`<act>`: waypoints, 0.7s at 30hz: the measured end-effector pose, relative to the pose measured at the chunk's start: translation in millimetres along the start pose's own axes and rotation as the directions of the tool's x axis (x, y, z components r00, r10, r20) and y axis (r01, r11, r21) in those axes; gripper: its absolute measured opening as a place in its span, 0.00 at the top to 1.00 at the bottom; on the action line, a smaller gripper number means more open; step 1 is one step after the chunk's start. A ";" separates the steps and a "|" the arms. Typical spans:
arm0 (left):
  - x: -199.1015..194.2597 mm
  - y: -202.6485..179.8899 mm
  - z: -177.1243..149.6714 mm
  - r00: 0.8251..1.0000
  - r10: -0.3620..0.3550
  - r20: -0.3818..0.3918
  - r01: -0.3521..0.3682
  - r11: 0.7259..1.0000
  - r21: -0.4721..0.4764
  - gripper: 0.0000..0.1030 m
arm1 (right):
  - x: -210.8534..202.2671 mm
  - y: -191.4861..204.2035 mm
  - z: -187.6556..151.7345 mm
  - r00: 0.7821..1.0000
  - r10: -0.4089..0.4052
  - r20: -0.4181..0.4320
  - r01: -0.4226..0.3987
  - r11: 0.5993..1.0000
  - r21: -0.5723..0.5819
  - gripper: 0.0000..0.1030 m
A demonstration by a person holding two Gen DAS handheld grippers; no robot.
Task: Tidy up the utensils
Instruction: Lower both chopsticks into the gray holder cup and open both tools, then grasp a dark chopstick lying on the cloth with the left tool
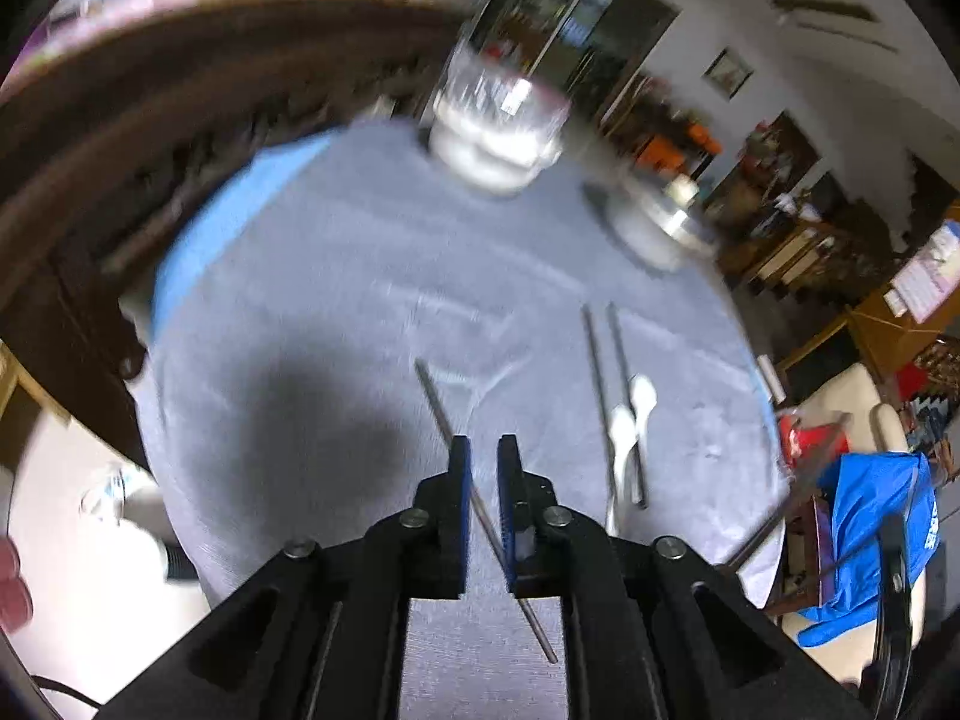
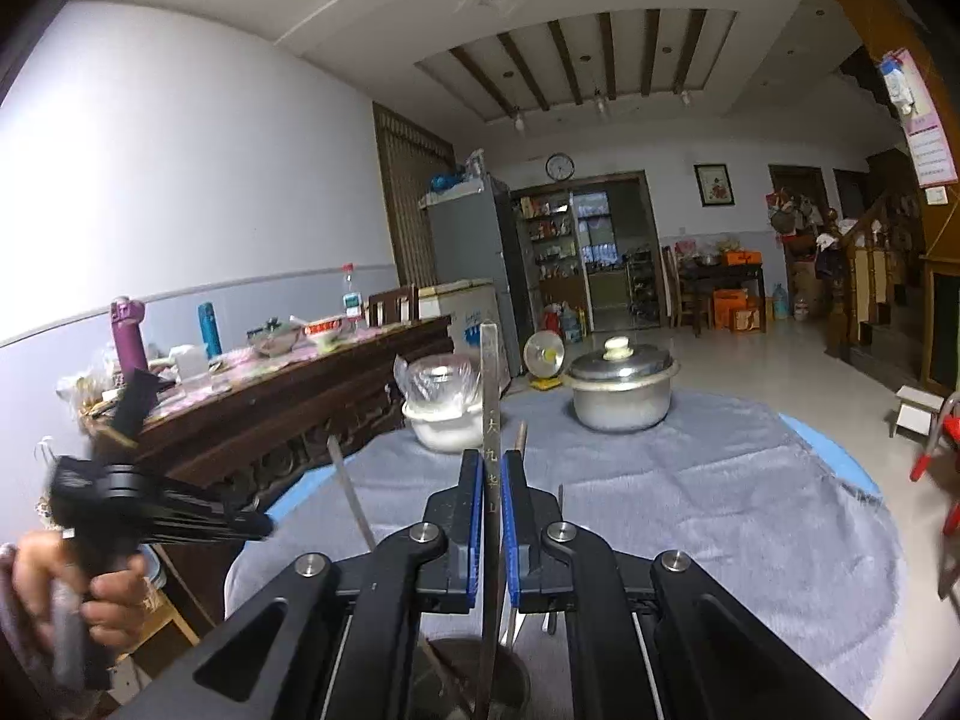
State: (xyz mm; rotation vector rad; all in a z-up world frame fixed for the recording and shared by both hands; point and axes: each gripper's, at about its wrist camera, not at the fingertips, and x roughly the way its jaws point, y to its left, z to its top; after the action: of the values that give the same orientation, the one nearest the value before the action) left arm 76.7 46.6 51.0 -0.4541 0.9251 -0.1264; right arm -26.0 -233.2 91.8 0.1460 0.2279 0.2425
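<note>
My left gripper (image 1: 483, 462) points down at the grey cloth (image 1: 336, 276). Its blue pads stand a little apart, and a thin metal chopstick (image 1: 435, 396) crosses slantwise between them without being squeezed. Two more chopsticks (image 1: 600, 384) and two white spoons (image 1: 639, 399) lie to the right on the cloth. My right gripper (image 2: 492, 462) is shut on a flat engraved metal chopstick (image 2: 489, 372) held upright over a dark holder cup (image 2: 480, 681). The left gripper (image 2: 264, 525), blurred, shows at the left with a hand (image 2: 102, 588) on it, near another metal stick (image 2: 348, 489).
A white bowl covered with plastic (image 2: 444, 414) and a lidded metal pot (image 2: 621, 387) stand at the far side of the round table (image 2: 852, 462). A dark wooden sideboard (image 2: 270, 396) loaded with bottles and dishes runs along the left. A blue bag (image 1: 870, 522) sits off the table's right.
</note>
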 end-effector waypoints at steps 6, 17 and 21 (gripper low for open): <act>49.4 -1.2 18.6 0.989 0.059 -0.138 -0.070 0.995 -0.077 0.64 | -1.0 -7.9 -6.0 0.998 0.031 -0.058 -0.030 0.999 0.029 0.84; 108.1 3.0 44.1 0.923 0.202 -0.327 -0.250 0.961 -0.113 0.63 | -29.0 -63.3 -11.5 0.998 -0.053 -0.020 0.056 0.987 0.153 0.72; 125.1 -1.3 45.3 0.897 0.235 -0.375 -0.291 0.952 -0.100 0.64 | -33.8 -80.1 -17.5 0.997 -0.068 -0.035 0.073 0.977 0.199 0.73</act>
State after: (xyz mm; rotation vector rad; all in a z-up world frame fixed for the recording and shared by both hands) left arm 188.0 23.0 -17.9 -0.4504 1.3563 0.1160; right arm -44.5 -316.7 68.2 0.3335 0.2846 0.1505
